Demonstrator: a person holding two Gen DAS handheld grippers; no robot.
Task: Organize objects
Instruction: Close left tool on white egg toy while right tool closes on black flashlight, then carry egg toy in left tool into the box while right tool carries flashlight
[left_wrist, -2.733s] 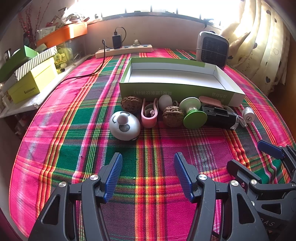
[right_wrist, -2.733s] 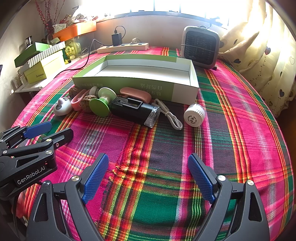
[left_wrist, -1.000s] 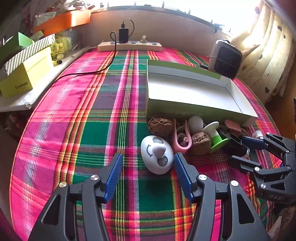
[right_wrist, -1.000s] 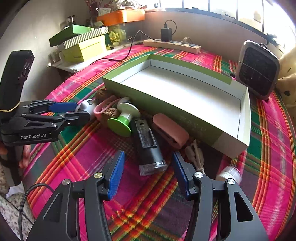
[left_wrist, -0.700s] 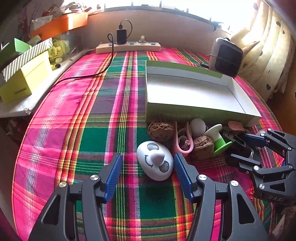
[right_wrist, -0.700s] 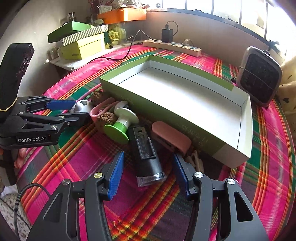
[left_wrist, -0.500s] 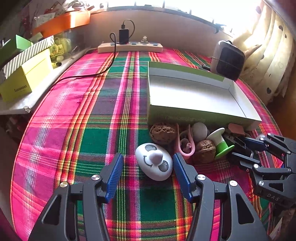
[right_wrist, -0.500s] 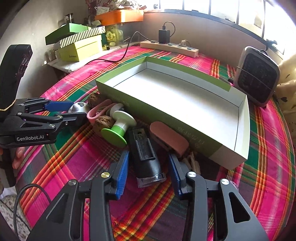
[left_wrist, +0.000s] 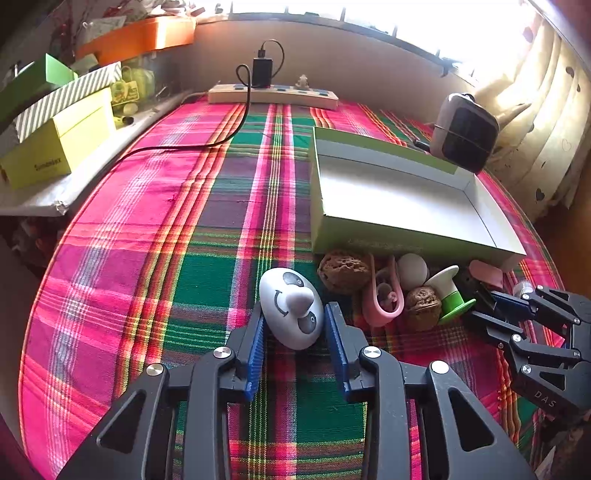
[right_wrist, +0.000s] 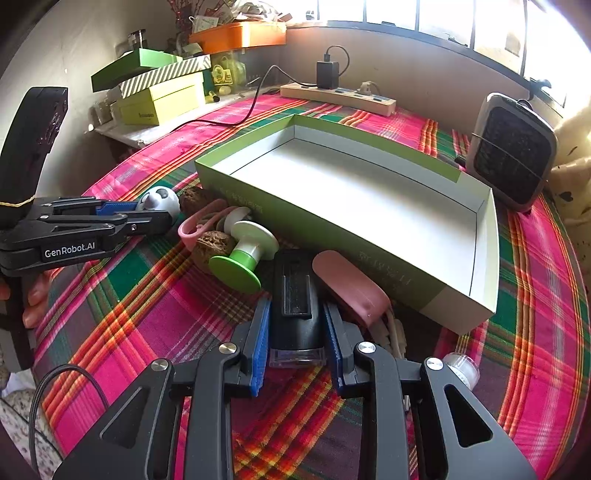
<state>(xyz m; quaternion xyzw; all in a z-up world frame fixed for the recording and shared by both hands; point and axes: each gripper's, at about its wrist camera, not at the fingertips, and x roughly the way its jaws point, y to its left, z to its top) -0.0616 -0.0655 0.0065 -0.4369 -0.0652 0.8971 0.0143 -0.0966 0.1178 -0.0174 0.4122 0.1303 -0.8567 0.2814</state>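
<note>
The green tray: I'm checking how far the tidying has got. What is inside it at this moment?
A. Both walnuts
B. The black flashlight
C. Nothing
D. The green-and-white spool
C. The green tray shows only its bare white floor in both views; the black flashlight, walnuts and green-and-white spool all lie outside it on the plaid cloth, along its near wall.

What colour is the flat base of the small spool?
Green, under a white top; the spool shows best in the right wrist view.
</note>
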